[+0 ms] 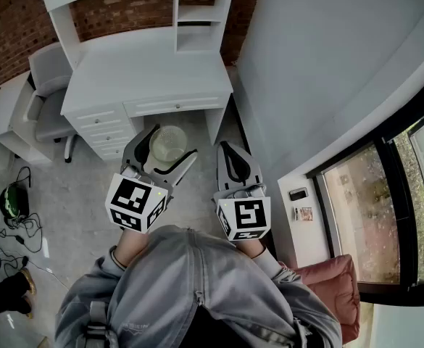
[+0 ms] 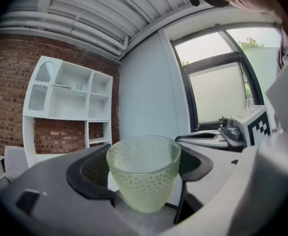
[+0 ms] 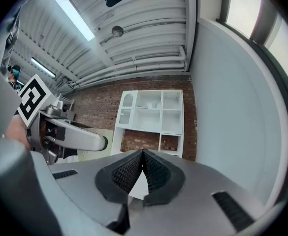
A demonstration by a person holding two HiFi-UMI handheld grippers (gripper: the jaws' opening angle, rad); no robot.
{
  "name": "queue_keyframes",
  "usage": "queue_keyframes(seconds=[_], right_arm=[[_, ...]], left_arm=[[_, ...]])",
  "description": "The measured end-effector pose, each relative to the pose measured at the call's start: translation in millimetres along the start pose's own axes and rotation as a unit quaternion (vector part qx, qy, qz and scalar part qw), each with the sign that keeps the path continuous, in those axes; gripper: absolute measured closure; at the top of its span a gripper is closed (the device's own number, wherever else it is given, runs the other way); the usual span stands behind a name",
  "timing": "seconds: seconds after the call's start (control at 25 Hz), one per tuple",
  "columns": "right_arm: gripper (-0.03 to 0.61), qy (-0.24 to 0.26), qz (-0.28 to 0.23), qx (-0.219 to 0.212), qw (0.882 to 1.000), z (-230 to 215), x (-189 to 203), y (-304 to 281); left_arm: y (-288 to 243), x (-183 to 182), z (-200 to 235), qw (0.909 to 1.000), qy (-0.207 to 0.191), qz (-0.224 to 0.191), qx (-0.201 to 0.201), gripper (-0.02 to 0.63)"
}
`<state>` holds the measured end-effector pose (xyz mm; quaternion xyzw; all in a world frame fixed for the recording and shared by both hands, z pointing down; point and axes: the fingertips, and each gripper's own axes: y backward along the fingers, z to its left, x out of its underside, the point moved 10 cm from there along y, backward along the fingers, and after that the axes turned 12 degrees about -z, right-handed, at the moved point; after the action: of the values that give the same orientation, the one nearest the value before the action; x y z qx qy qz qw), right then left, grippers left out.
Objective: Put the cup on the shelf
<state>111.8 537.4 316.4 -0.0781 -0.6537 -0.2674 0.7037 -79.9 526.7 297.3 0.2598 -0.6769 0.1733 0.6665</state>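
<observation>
A pale green dimpled glass cup (image 2: 144, 173) stands upright between the wide-set jaws of my left gripper (image 2: 143, 168), whose black pads press on its two sides. From the head view the cup (image 1: 167, 147) hangs above the floor in front of the white desk, in the left gripper (image 1: 161, 151). My right gripper (image 1: 233, 167) is beside it on the right, jaws closed together with nothing between them; its pads (image 3: 156, 173) meet at the tips. The white shelf unit (image 2: 70, 97) stands against the brick wall ahead, its compartments mostly bare; it also shows as the shelf unit (image 3: 151, 113).
A white desk (image 1: 150, 71) with drawers carries the hutch shelves (image 1: 197, 20). A grey chair (image 1: 48, 93) sits at its left. A grey wall (image 1: 327, 64) and dark-framed window (image 1: 385, 209) run along the right. Cables and a bag (image 1: 12, 201) lie on the floor at left.
</observation>
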Motion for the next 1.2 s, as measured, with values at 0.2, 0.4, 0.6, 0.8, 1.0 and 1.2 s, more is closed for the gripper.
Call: queue_keyframes(seconds=[0.2,0.4,0.6,0.8,1.0,1.2], right_arm=[[0.552,-0.002,-0.004,-0.003,1.000,-3.9,1.6,-1.8],[0.551,-0.009,-0.009,-0.012,1.000,-12.9,4.6,2.0],[0.551,-0.017,-0.011,-0.015,1.000,-18.7,7.9,1.2],[0.551,-0.018,-0.007,-0.015,1.000,-22.4,14.8,-10.5],[0.551,-0.015,0.002,-0.013,1.000,-29.2,27.6,-37.0],[0.551,-0.014,0.004,-0.010,1.000,-45.7,43.8,-80.6]], left_arm=[[-5.0,0.8,-1.7,1.0000,-0.003,0.001,-0.002,0.224],[-11.1,2.8,-10.7,0.9999,-0.006,0.001,-0.008,0.224],[-16.3,5.2,-12.2,0.9999,-0.005,0.003,-0.009,0.224],[-27.0,10.2,-0.6,0.9999,-0.002,0.003,-0.010,0.224],[-50.7,18.4,21.6,1.0000,0.003,0.000,-0.001,0.224],[-86.4,28.2,54.2,0.9999,0.006,0.000,0.010,0.224]])
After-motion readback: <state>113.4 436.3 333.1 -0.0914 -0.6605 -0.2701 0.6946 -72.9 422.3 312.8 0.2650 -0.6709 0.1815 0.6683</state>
